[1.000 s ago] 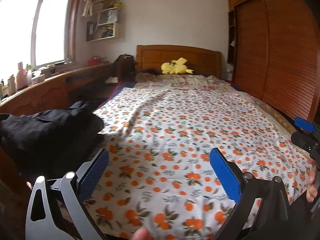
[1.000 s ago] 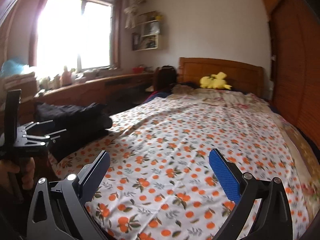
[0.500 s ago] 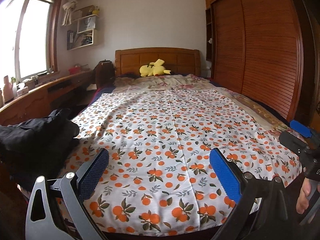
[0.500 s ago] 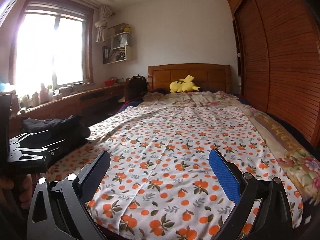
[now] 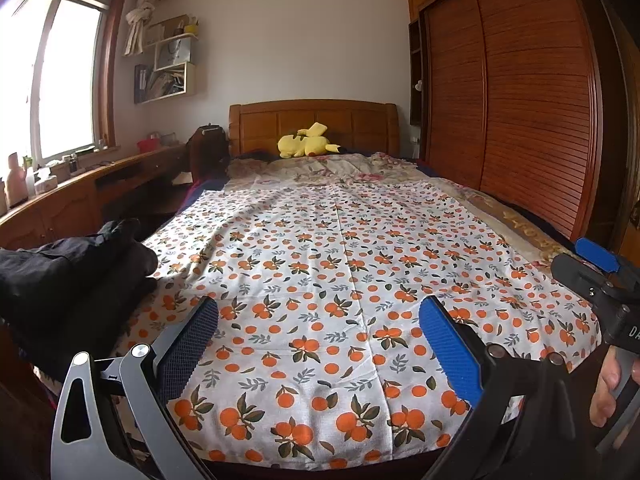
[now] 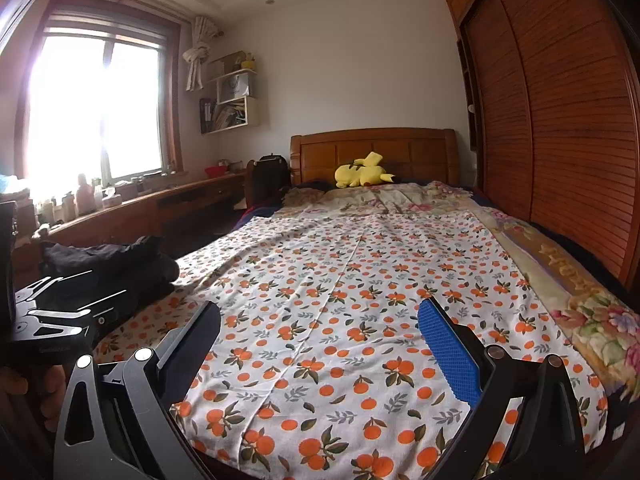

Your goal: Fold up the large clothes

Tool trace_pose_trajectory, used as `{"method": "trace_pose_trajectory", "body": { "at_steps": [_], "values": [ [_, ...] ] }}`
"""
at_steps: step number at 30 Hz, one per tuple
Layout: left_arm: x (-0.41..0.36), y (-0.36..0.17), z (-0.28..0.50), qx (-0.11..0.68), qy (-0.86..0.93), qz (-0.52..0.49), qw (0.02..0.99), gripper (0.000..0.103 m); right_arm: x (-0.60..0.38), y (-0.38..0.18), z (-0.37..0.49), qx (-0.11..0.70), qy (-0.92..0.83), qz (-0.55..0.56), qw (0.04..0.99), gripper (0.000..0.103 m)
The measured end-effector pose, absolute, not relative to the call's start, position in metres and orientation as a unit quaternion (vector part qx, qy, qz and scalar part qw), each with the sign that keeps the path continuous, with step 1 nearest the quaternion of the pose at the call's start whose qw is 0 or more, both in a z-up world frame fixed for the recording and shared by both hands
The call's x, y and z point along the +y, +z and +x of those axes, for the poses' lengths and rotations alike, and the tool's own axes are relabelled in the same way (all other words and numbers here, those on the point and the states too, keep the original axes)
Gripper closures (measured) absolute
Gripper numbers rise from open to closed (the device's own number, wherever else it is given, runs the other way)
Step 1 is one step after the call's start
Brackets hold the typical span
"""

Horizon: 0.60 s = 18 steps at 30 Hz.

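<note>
A heap of black clothes [image 5: 68,280] lies at the left edge of the bed, also in the right wrist view [image 6: 108,268]. The bed is covered by a white sheet with an orange-fruit print [image 5: 340,264], spread flat. My left gripper [image 5: 318,326] is open and empty, held over the foot of the bed, right of the black heap. My right gripper [image 6: 320,328] is open and empty, also over the foot. In the left wrist view the right gripper [image 5: 596,268] shows at the right edge, held by a hand.
A wooden headboard [image 5: 314,120] with a yellow plush toy [image 5: 304,146] stands at the far end. A floral quilt [image 6: 592,308] runs along the bed's right side. A wooden wardrobe [image 5: 520,100] fills the right. A long desk [image 5: 60,200] runs under the window.
Both grippers have swung to the right and pulled back, so the bed is now centred and the black heap sits further left. Both stay open.
</note>
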<state>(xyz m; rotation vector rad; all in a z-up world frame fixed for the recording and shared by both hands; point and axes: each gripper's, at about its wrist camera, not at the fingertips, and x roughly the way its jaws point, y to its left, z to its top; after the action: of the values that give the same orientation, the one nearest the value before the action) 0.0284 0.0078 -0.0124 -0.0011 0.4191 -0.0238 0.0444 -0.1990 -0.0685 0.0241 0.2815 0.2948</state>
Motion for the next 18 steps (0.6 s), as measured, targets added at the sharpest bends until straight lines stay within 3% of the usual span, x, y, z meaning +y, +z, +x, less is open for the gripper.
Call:
{"method": "trace_pose_trajectory", "body": {
  "at_steps": [18],
  "values": [
    [0.0072, -0.0102, 0.0277, 0.205, -0.011, -0.004, 0.979, 0.002, -0.1988, -0.0693, 0.0481, 0.147, 0.129, 0.017, 0.981, 0.008]
  ]
}}
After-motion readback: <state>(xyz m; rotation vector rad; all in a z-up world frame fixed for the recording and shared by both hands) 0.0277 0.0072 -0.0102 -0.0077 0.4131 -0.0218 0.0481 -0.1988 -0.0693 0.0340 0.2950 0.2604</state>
